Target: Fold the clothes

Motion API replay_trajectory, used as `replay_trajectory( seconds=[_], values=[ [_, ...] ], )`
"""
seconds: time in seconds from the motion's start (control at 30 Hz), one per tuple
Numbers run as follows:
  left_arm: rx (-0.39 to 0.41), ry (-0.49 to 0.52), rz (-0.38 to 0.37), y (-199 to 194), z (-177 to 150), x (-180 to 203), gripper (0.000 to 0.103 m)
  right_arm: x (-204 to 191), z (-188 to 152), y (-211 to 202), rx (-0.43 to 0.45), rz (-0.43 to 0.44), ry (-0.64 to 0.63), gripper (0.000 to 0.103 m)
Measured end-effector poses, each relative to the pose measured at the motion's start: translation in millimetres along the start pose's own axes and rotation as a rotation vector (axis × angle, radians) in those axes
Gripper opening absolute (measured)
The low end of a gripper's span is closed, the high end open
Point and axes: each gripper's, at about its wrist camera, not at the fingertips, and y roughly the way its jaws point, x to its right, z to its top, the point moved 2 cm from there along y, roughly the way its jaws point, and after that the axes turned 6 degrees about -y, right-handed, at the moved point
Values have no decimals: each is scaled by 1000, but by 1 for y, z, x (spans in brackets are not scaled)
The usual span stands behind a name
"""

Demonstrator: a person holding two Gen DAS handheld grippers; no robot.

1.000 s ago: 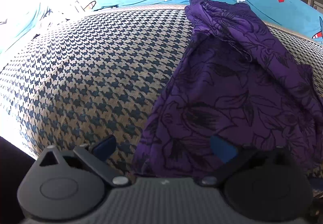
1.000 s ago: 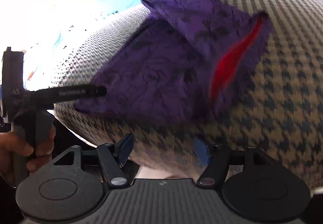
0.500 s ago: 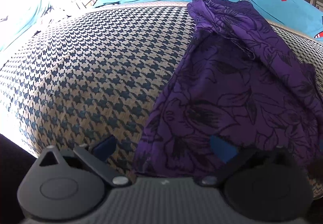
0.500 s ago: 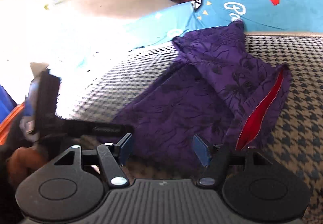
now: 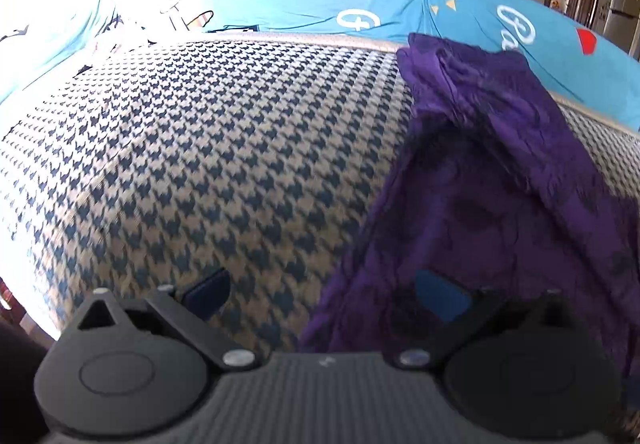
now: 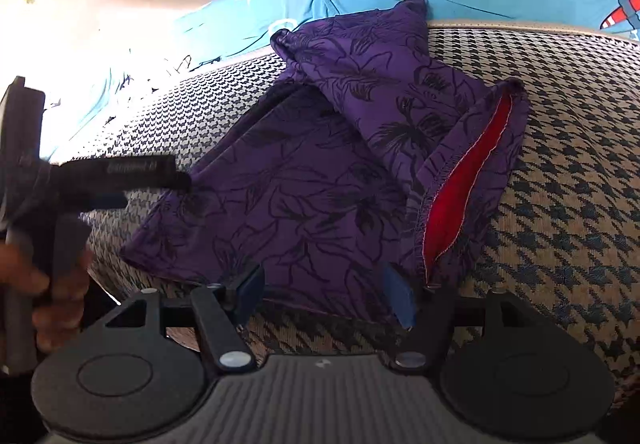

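Left wrist view: the left tongs (image 5: 324,290) stand wide apart with nothing pressed between the blue pads. Ahead of them spreads a houndstooth cover (image 5: 208,164) on what looks like a bed. The purple flowered garment (image 5: 500,180) lies ahead and to the right of these tongs; its near edge reaches in front of the right pad, while the left pad has only the houndstooth cover before it. Beyond the cover runs a blue printed sheet (image 5: 304,0). This view is blurred.

Right wrist view: the right tongs (image 6: 326,298) are spread wide and grip nothing. The purple flowered garment (image 6: 320,164) lies just ahead of them, its near hem between the two pads' lines, partly folded, with a red lining (image 6: 468,184) showing at an opening ahead and right. Far left, a hand (image 6: 52,284) holds the left tongs (image 6: 160,180), whose tips are at the garment's left edge.
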Motion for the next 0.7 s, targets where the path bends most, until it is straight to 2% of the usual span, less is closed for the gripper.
replay_trajectory(
  seconds=[0.17,0.37,0.7],
  values=[
    [1,2,-12,22,23,6,103,-1,-1,0,1,-2,-7,67],
    [2,59,-19,44,32,20,103,-11,-1,5,-4,-17,-69,75],
    [13,80,-3,73,47,30,102,-20,-5,9,-8,-32,-135,84]
  ],
)
